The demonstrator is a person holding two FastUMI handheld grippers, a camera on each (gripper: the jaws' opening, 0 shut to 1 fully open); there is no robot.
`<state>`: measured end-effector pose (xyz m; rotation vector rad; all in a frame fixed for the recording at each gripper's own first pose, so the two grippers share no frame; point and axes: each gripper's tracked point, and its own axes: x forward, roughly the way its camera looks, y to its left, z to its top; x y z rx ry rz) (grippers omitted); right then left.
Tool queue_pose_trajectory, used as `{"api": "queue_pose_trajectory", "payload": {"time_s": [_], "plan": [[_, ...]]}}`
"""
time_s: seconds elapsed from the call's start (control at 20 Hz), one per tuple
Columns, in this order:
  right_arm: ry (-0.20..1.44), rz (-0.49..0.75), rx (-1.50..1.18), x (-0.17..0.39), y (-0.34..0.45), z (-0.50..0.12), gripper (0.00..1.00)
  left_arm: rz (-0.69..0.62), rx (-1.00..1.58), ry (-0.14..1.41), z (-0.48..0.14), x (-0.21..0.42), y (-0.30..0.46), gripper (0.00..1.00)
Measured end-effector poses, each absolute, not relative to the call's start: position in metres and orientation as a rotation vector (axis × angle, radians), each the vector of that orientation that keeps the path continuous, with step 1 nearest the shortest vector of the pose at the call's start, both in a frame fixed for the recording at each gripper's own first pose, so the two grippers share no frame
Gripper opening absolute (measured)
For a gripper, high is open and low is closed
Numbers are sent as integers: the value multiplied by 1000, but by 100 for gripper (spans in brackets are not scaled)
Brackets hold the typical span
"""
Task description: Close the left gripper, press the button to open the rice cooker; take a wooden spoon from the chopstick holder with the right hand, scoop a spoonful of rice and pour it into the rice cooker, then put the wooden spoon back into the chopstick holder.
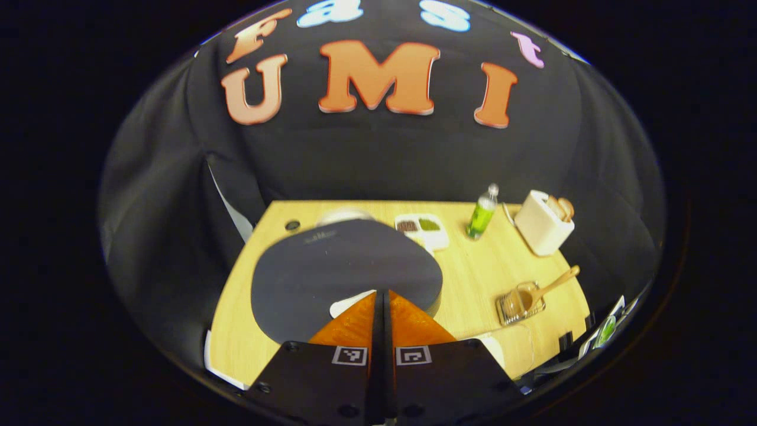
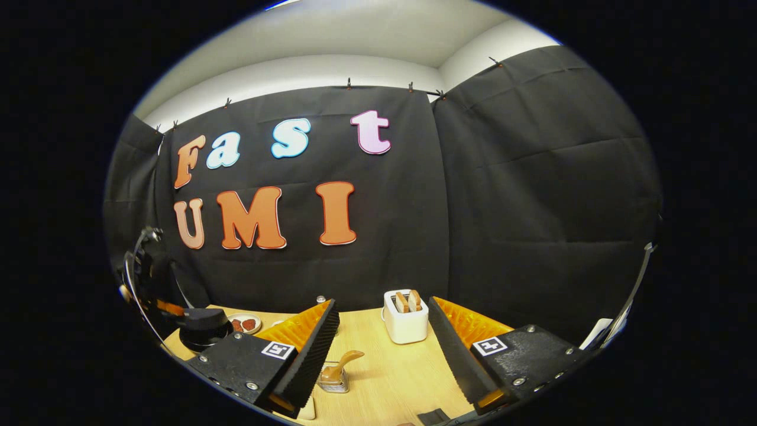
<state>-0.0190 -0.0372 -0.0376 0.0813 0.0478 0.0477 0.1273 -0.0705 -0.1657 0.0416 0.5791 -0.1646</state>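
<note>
Broad, dark, matte rice cooker (image 1: 331,272), lid down, on the pale wooden surface (image 1: 473,284), directly beneath the left gripper (image 1: 382,296), orange ribbed fingers pressed together, pointing down at it. Right gripper (image 2: 383,331) level, fingers spread wide. Between them, farther off, clear chopstick holder (image 2: 333,378) with smooth wooden spoon (image 2: 343,361) leaning out.

toaster (image 2: 406,324) behind chopstick holder (image 2: 335,378) | bare table (image 2: 390,378) between | rice cooker (image 2: 204,328) far left
</note>
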Motion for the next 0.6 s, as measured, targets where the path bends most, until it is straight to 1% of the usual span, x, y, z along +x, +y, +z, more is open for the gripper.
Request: {"api": "queue_pose_trajectory", "payload": {"time_s": [0.05,0.15,0.25,0.45,0.5,0.55,0.6], "plan": [[51,47,83,-16,-37,-39,94,-172,18,511,-137,131,-73,4],[57,51,88,-10,-34,-43,94,-173,-13,391,-80,124,-74,4],[66,58,85,-4,-27,-49,94,-169,-26,295,-42,115,-68,4],[75,72,89,14,-14,-60,94,-137,-30,183,0,101,-58,4],[79,74,91,19,-12,-64,94,-124,-31,168,7,96,-52,0],[84,78,95,26,-7,-71,94,-105,-31,151,12,92,-45,1],[86,80,100,33,-3,-77,94,-85,-24,135,18,90,-38,4]]}}
